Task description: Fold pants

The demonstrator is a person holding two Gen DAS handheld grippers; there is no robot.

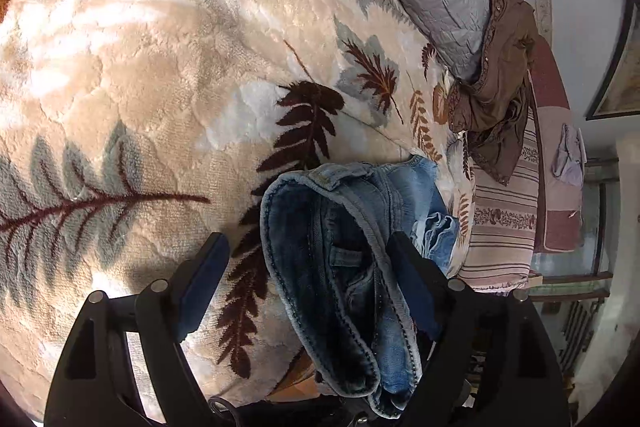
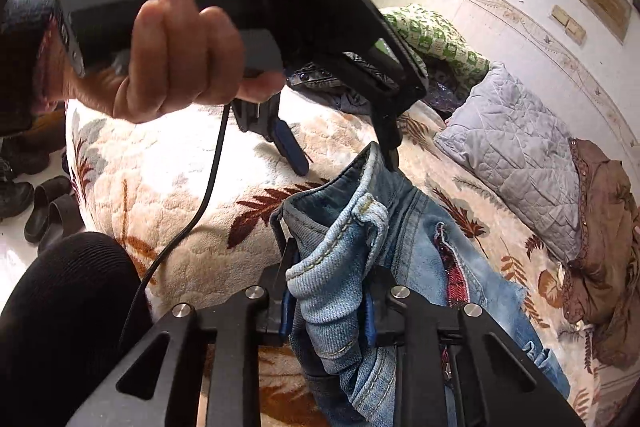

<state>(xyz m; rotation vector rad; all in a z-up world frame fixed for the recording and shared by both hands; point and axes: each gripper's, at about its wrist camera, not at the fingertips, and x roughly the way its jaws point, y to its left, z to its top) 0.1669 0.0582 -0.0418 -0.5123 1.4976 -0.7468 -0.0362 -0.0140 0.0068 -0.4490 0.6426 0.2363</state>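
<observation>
Leafy blanket point(image 1: 120, 75) covers the bed. Jeans point(image 1: 340, 267) hang low in the middle, soft but heavy (they will droop). The waistband is the best place to hold. Right gripper point(image 2: 330, 303) pinches the waistband; left gripper point(image 1: 308, 267) is spread around it. Only the right view shows the hand point(image 2: 176, 55).

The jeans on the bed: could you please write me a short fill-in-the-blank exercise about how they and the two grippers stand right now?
1. The right gripper is shut on the ____ of the jeans.
2. The left gripper has its jaws ____, one finger touching the denim.
3. The jeans hang over a fleece blanket printed with ____.
4. The quilted pillow near the wall is ____ in colour.

Missing words: waistband; open; leaves; grey
</observation>
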